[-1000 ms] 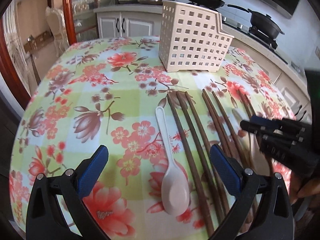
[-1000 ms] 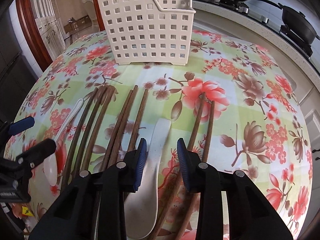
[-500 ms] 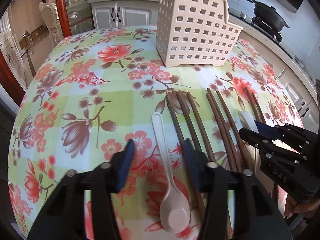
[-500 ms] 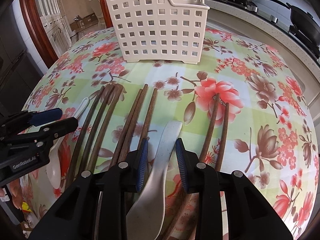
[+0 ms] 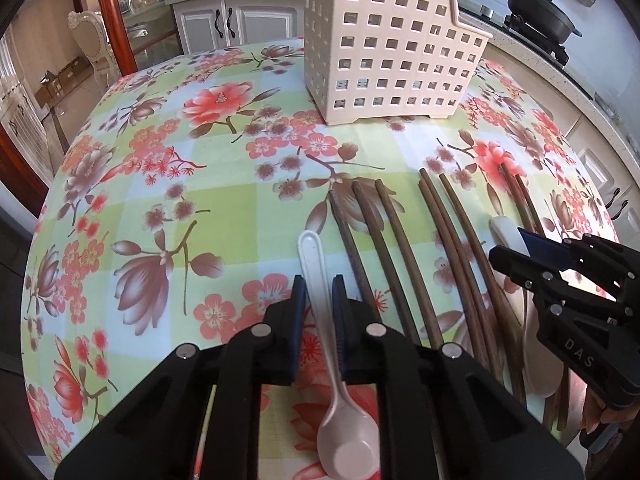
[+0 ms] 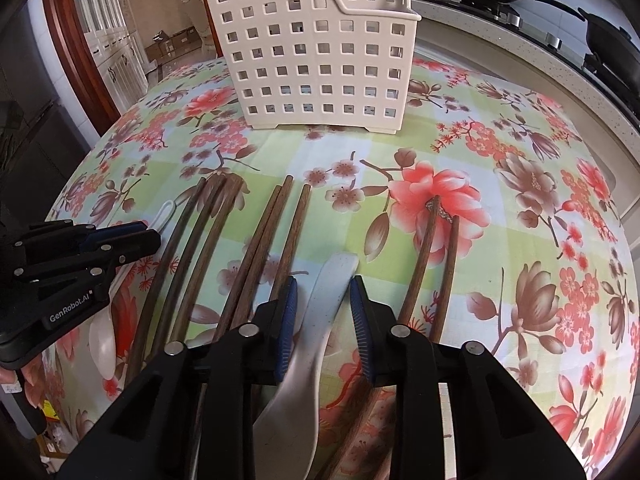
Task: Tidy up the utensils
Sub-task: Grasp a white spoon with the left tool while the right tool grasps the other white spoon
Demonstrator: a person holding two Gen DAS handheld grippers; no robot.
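A cream perforated utensil basket [image 5: 384, 48] stands at the far side of the floral table; it also shows in the right wrist view [image 6: 320, 56]. My left gripper [image 5: 319, 292] is shut on the handle of a pale pink spoon [image 5: 344, 432] lying on the cloth. My right gripper [image 6: 323, 292] has its jaws around the handle of a white spoon [image 6: 316, 328], with a small gap on each side. Several brown chopsticks [image 5: 400, 248] lie in a row between the spoons, and they show in the right wrist view [image 6: 248, 248] too.
The table wears a floral cloth [image 5: 168, 168]. Two more chopsticks [image 6: 436, 248] lie right of the white spoon. A counter with a black pan [image 5: 540, 12] runs behind the table. White cabinets [image 5: 236, 24] stand at the back.
My left gripper has closed from wide open onto the pink spoon's handle. My right gripper has stayed around the white spoon's handle. Both views have drawn nearer to the basket.
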